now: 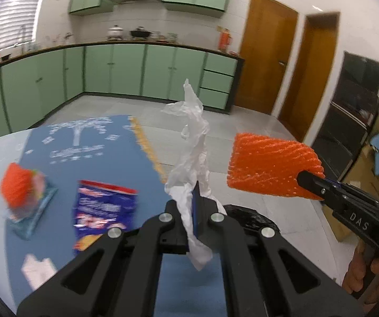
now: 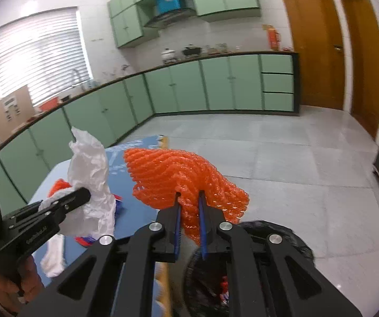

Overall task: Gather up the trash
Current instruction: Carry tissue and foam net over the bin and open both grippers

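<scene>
Both claws are loaded up right now. My left claw (image 1: 195,198) is clamped tight on a crumpled white tissue (image 1: 192,142) that sticks up past the fingertips and also hangs down between the arms. My right claw (image 2: 189,206) is pinched narrow on an orange foam net (image 2: 179,171), the kind that wraps fruit, and most of it fans out ahead of the blue pads (image 2: 202,211).

Both are in the air off the right edge of the desk (image 1: 147,158), with the tiled floor (image 2: 282,158) behind them. Just below my right claw is the bin (image 2: 282,233) with its black bag, sitting on the floor by the desk edge.

Still on the blue desk: a blue snack bag (image 1: 105,208) near the middle, another orange net (image 1: 16,185) on a teal packet toward the left edge, and a white scrap (image 1: 37,269) at the near edge. All a bit blurry.
</scene>
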`<state>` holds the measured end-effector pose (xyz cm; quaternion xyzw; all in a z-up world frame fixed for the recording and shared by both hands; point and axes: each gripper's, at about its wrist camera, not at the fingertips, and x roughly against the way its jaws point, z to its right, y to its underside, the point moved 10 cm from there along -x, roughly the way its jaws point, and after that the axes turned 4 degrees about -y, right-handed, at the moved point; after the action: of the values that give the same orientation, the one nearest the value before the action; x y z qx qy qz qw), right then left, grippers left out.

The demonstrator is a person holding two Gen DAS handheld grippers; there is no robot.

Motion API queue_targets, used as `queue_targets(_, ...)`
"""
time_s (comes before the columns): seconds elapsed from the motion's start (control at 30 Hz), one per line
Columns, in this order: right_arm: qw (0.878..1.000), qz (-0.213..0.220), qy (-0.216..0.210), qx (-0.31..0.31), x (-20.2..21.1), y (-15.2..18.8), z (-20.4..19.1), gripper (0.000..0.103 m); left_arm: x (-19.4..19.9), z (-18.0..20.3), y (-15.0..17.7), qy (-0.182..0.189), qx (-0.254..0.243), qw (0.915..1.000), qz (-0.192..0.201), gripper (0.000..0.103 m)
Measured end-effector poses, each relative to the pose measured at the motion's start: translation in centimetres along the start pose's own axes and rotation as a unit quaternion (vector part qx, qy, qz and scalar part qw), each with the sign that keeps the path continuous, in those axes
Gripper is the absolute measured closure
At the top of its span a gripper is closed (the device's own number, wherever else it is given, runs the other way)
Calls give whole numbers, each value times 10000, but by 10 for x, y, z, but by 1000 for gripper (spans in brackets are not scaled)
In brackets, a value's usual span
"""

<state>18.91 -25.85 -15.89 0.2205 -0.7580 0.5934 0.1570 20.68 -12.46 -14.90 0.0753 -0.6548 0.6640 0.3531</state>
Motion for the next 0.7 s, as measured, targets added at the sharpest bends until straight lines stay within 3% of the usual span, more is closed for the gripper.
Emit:
queue_targets(0.27,9973,-165,655,-293,14,32,70,92,-49,70,27,417,-410,9976,-383,103)
queue_targets(0.7,9854,-776,1208,-915,-4,101,147,90,-120,110,75,616,-728,9866,-1321,99)
